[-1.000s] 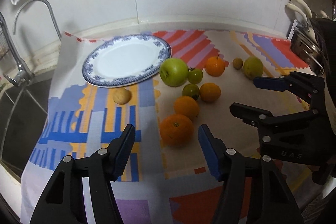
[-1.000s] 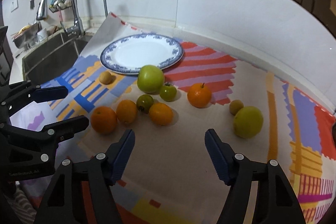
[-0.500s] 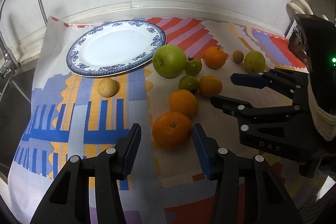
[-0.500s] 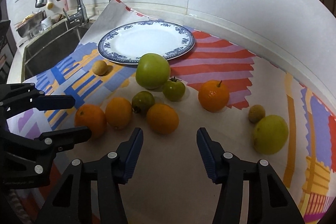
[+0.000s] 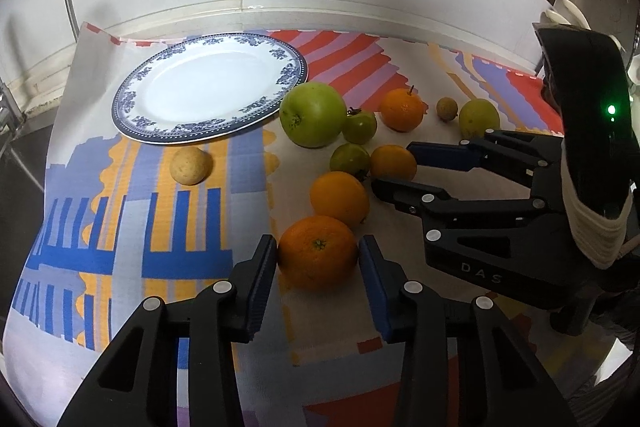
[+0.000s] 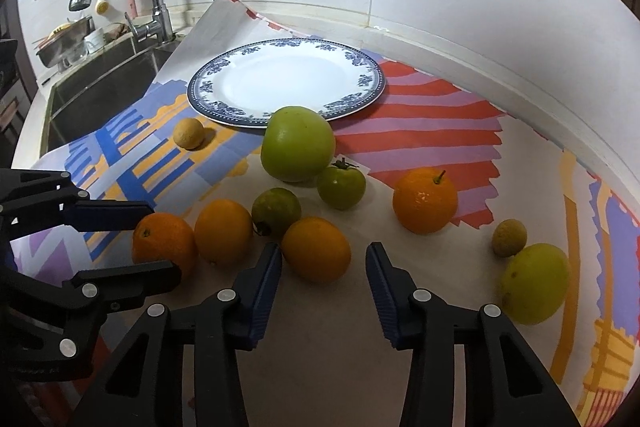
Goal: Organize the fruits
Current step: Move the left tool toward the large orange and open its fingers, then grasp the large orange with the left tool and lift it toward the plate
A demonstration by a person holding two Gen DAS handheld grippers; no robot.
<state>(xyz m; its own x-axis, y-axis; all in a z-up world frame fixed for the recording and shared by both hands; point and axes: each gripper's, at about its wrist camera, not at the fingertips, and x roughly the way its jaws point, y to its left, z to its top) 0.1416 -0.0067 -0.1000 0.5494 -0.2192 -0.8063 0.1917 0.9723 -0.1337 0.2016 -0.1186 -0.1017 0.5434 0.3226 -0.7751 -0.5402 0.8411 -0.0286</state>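
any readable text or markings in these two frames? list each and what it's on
"DAS": embossed on the black body of the right gripper, left wrist view.
Faint print on the body of the left gripper, right wrist view: too dark and blurred to read.
Plate, cloth and fruit: patterns only, no lettering.

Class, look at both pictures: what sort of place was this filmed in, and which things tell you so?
Most likely a home kitchen counter. A steel sink with tall faucets sits at the left, and a blue-rimmed plate lies on a patterned cloth against a white backsplash.
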